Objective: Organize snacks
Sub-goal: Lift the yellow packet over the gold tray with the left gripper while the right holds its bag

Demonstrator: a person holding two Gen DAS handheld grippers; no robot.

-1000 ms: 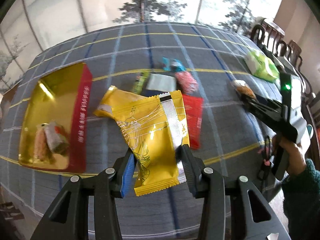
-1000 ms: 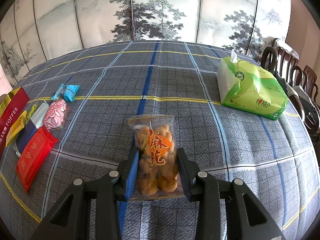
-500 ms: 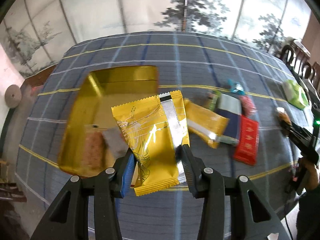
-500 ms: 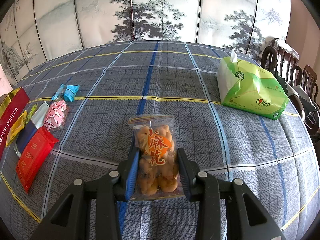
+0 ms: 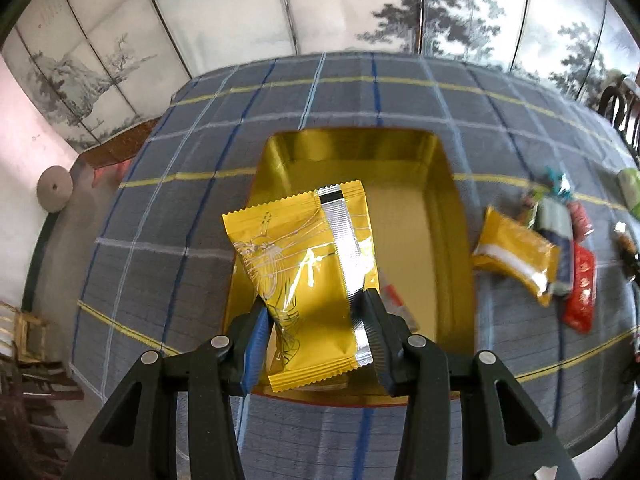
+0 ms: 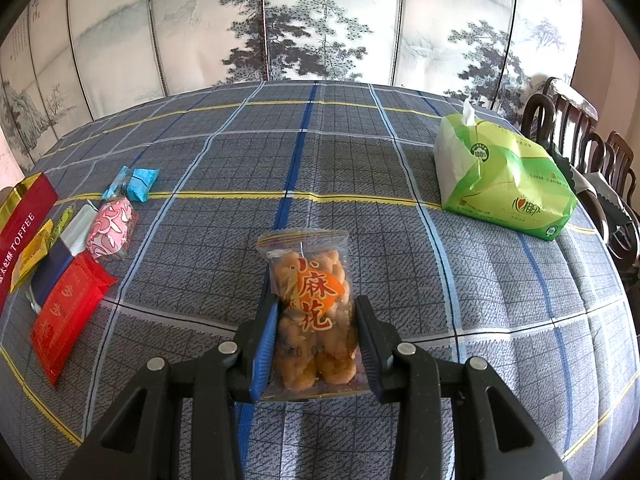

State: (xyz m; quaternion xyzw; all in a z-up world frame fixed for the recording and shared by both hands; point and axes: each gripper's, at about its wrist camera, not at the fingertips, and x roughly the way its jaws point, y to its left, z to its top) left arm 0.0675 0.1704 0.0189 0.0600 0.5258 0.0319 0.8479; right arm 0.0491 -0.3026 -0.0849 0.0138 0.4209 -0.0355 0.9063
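My left gripper (image 5: 314, 324) is shut on a yellow snack packet (image 5: 308, 264) and holds it above the gold-lined box (image 5: 408, 184). A wrapped snack (image 5: 394, 300) lies in the box, mostly hidden behind the packet. My right gripper (image 6: 316, 328) is shut on a clear bag of fried dough twists (image 6: 312, 308) above the tablecloth. Loose snacks lie right of the box: a yellow packet (image 5: 516, 256), a red packet (image 5: 582, 284) and smaller ones. In the right wrist view they lie at the left: red packet (image 6: 68, 304), pink candy (image 6: 110, 228), blue candy (image 6: 140, 184).
The box's red side (image 6: 24, 220) reads TOFFEE at the left edge of the right wrist view. A green tissue pack (image 6: 504, 184) sits at the table's far right. Dark wooden chairs (image 6: 580, 140) stand beyond it. A painted folding screen (image 6: 320, 20) backs the table.
My left gripper has swung left with the yellow packet, from over the loose snacks to over the gold box. The right gripper has stayed still with its bag.
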